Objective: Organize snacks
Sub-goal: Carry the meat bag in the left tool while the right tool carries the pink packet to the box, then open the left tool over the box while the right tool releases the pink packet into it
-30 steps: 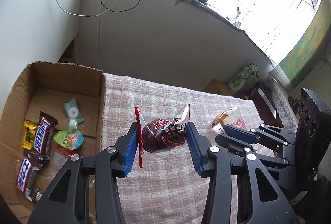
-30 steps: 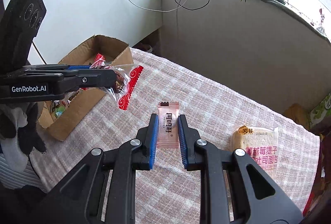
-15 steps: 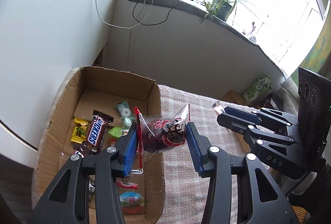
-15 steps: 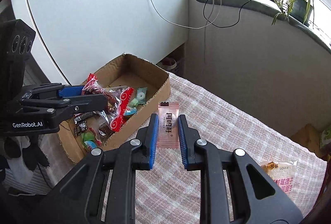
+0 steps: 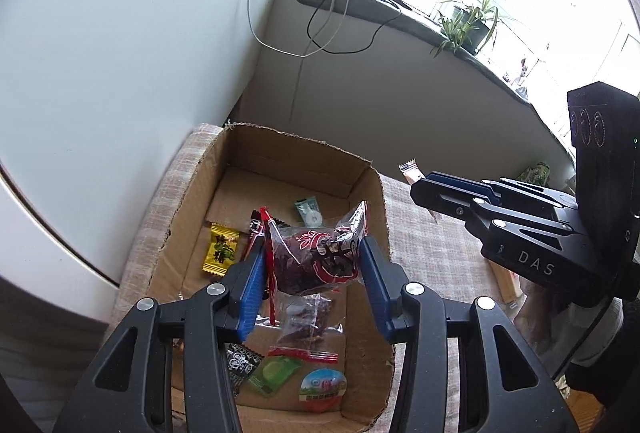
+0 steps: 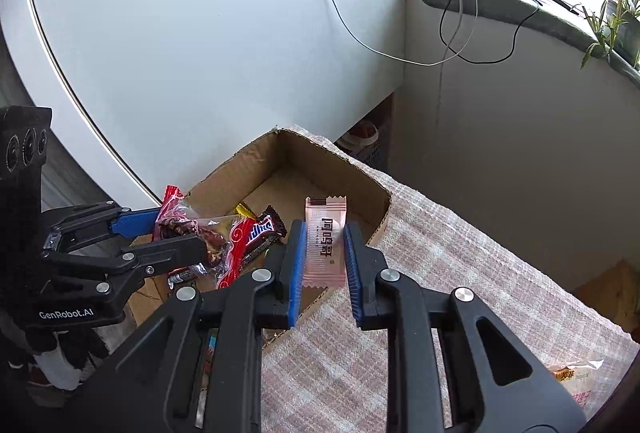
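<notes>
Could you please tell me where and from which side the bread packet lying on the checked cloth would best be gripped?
Probably from above, across a short sealed edge of the clear bread packet with orange and pink print. It lies flat on the checked tablecloth, clear of the cardboard box; that thin edge suits narrow jaws, though only part of it shows.

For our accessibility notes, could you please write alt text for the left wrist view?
The left hand-held gripper holds a clear bag of dark red snacks above an open cardboard box that contains wrapped sweets. At right, the right hand-held gripper grips a pink wrapper over a checked cloth.
</notes>
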### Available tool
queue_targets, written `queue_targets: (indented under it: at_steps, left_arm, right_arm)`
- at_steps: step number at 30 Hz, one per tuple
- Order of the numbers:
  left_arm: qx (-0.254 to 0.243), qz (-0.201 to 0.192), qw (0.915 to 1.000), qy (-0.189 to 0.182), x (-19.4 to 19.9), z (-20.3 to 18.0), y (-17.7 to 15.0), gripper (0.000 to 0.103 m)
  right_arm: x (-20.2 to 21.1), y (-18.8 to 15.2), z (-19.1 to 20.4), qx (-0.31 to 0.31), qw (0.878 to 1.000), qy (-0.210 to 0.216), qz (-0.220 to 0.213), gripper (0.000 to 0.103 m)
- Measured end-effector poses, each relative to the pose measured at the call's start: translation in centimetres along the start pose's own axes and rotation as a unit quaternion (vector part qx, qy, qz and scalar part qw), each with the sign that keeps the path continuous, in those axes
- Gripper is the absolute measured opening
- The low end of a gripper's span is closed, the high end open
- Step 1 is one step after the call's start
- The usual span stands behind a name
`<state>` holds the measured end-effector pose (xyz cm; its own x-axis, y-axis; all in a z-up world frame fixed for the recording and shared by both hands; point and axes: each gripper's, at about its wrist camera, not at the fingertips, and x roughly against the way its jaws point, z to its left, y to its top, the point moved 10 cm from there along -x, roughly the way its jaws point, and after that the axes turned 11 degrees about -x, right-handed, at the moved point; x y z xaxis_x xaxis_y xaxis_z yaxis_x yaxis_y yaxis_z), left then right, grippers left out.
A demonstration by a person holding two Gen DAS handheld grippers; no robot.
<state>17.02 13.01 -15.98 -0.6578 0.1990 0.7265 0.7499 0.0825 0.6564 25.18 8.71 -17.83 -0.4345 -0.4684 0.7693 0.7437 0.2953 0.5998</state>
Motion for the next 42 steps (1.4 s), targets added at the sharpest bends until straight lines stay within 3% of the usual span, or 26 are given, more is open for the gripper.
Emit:
queue_targets:
  at_steps: [16, 22, 38, 42]
  left_arm:
    - [0.004, 0.0, 0.9987, 0.051, -2.8, 3.2, 2.3, 0.045]
    - [-0.02, 0.008, 0.9977, 0.064, -4.0, 3.0, 3.0, 0.045]
    - [-0.01, 0.029, 0.9957, 0.087, -4.8, 4.4, 2.4, 0.05]
    - [-0.009, 0.03, 0.9952, 0.092, -4.7, 4.6, 2.4, 0.056]
  right_arm:
    - [-5.0, 1.0, 0.4, -0.012, 0.999, 0.001, 0.041, 0.02]
    - [-5.7, 1.1, 0.2, -0.013, 0.999, -0.002, 0.046, 0.02]
    - [-6.7, 0.8, -0.1, -0.009, 0.998, -0.009, 0.055, 0.021]
    - [-6.5, 1.0, -0.4, -0.012, 0.999, -0.019, 0.05, 0.037]
